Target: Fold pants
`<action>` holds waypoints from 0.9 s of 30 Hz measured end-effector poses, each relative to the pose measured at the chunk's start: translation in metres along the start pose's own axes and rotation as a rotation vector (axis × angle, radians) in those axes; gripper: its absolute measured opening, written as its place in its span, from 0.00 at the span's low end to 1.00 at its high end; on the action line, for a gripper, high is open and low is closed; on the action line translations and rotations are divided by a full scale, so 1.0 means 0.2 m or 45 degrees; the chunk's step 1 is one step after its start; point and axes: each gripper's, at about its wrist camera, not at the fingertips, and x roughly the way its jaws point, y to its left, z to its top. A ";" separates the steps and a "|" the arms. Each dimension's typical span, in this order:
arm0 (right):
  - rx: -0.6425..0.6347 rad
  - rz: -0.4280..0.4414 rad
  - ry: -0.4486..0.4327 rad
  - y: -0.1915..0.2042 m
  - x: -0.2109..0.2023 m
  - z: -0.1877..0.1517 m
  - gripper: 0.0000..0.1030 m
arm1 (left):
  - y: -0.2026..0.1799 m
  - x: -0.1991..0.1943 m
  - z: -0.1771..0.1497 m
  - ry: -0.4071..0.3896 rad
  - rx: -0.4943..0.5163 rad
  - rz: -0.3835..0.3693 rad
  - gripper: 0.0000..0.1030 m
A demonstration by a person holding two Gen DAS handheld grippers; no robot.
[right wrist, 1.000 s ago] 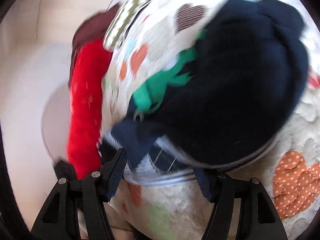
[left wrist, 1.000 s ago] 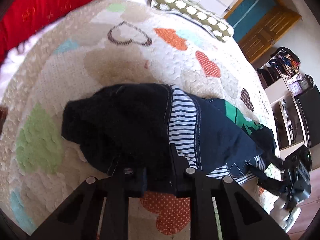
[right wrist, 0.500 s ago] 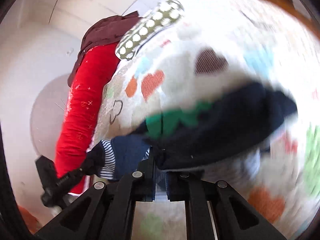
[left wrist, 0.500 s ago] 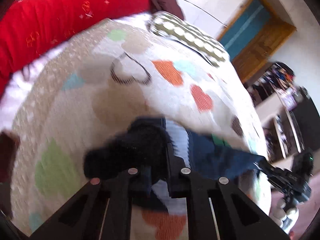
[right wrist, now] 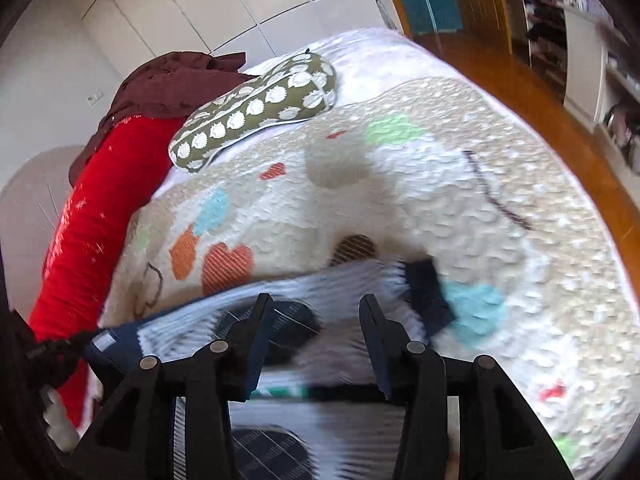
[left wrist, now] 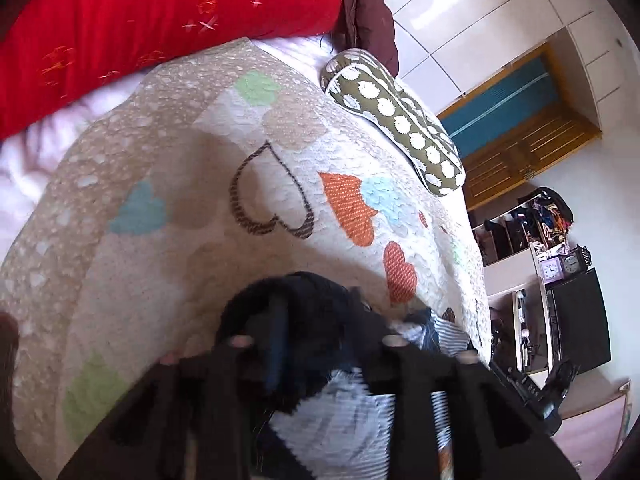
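- The left claw (left wrist: 316,344) stands part open, its jaws having just been opening; dark cloth of the pants (left wrist: 304,312) bunches between and over them, though the blur hides whether the pads press on it.
- The right claw (right wrist: 316,312) is also part open, its jaws having just been opening too; the striped lining of the pants (right wrist: 340,280) lies between and under them, and the fingers (right wrist: 256,320) stand apart from each other with no clear pinch on the cloth.
- The pants are dark navy with a white-and-blue striped inside; they stretch across the near edge of the bed between the two claws, partly lifted and blurred.
- In the right wrist view a dark cuff or flap (right wrist: 428,296) hangs to the right of the stripes.
- Under them lies a cream quilt (left wrist: 180,240) with coloured hearts.
- Farther off on the bed sit an olive spotted cushion (left wrist: 400,120), a red bolster (left wrist: 160,16) and a maroon cloth (right wrist: 168,84).
- Beyond the bed stand a wooden door (left wrist: 520,136) and shelves (left wrist: 532,236) with clocks.
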 end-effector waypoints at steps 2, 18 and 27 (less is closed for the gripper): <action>0.010 -0.009 0.017 -0.07 -0.04 -0.06 0.48 | 0.03 -0.05 -0.06 -0.022 0.021 0.023 0.47; 0.018 0.040 0.072 -0.10 0.04 -0.52 0.60 | 0.14 0.12 -0.44 0.145 0.099 0.189 0.70; 0.091 0.168 0.085 -0.16 -0.03 -0.49 0.18 | -0.01 0.10 -0.54 0.125 0.111 0.276 0.08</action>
